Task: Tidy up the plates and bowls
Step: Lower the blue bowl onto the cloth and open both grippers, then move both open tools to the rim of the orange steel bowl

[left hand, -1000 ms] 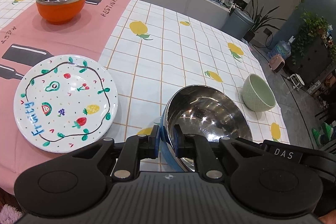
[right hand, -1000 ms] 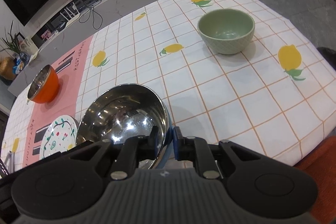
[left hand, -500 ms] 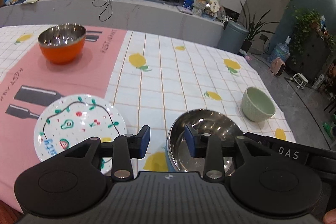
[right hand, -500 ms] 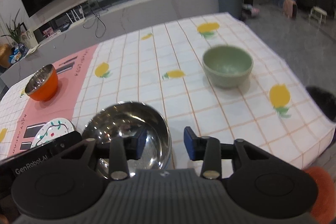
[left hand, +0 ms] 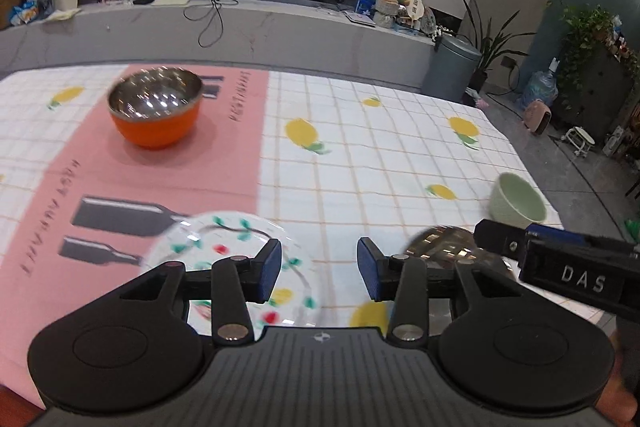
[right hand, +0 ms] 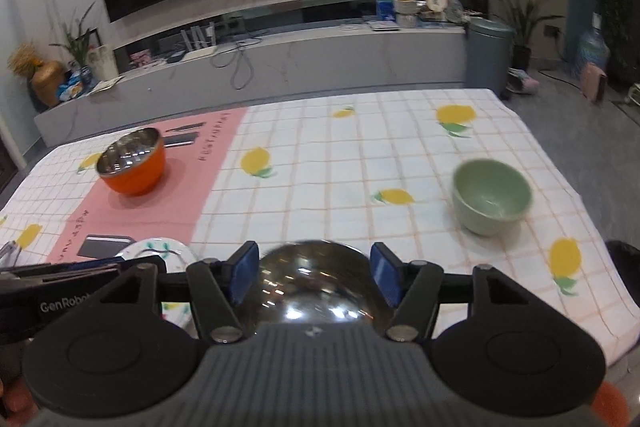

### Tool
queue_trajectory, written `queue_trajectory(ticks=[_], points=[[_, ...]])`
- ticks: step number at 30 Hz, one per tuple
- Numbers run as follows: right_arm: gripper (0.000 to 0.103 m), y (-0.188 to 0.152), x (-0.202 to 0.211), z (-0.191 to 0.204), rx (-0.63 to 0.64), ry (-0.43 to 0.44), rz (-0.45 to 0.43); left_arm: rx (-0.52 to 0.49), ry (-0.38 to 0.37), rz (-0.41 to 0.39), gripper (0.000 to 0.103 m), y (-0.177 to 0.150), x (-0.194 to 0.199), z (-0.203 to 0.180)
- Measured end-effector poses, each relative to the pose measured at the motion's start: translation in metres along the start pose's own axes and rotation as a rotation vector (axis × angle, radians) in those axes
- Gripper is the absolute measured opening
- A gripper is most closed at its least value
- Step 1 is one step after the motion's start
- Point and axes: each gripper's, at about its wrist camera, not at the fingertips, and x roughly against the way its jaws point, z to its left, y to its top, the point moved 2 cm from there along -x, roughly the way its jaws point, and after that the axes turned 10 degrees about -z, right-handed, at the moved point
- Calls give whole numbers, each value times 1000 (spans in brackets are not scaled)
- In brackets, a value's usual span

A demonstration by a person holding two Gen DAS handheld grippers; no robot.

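Both tools hang over the near edge of the table (left hand: 360, 163), which is covered by a checked cloth printed with lemons and a pink placemat (left hand: 168, 171) with dark bottle shapes on it.

The left hand-held gripper (left hand: 319, 274) has its blue-padded fingers spread wide with nothing between them. Beneath its left finger lies the fruit-painted plate (left hand: 228, 247), partly over the edge of the placemat. Just to the right of its right finger shows a slice of the steel bowl (left hand: 440, 243), and the right tool's black body crosses in front of that bowl in this view.

The right hand-held gripper (right hand: 313, 274) is also opened wide. The steel bowl (right hand: 316, 283) sits directly below and between its two pads in the right wrist view; whether either pad touches the rim I cannot tell. The same painted plate (right hand: 160, 251) peeks out to the left of that bowl, close beside it.

Farther back on the placemat stands the orange bowl with a steel lining (left hand: 155, 111), upright and well apart from the others. Toward the right side of the table sits the pale green bowl (right hand: 491, 201), upright, on the checked cloth near a printed lemon, well apart from the steel bowl.
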Motion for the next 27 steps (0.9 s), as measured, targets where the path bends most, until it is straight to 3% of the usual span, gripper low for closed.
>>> queue_trajectory(ticks=[10, 15, 19, 27], points=[[61, 35, -33, 59, 105, 37, -23, -47, 77, -57, 49, 37, -2, 57], [62, 53, -62, 97, 154, 86, 55, -30, 81, -61, 49, 63, -12, 86], [62, 65, -92, 125, 159, 133, 141, 5, 70, -15, 49, 78, -28, 115], [61, 89, -158, 176, 180, 181, 238, 138, 141, -5, 49, 103, -66, 184]])
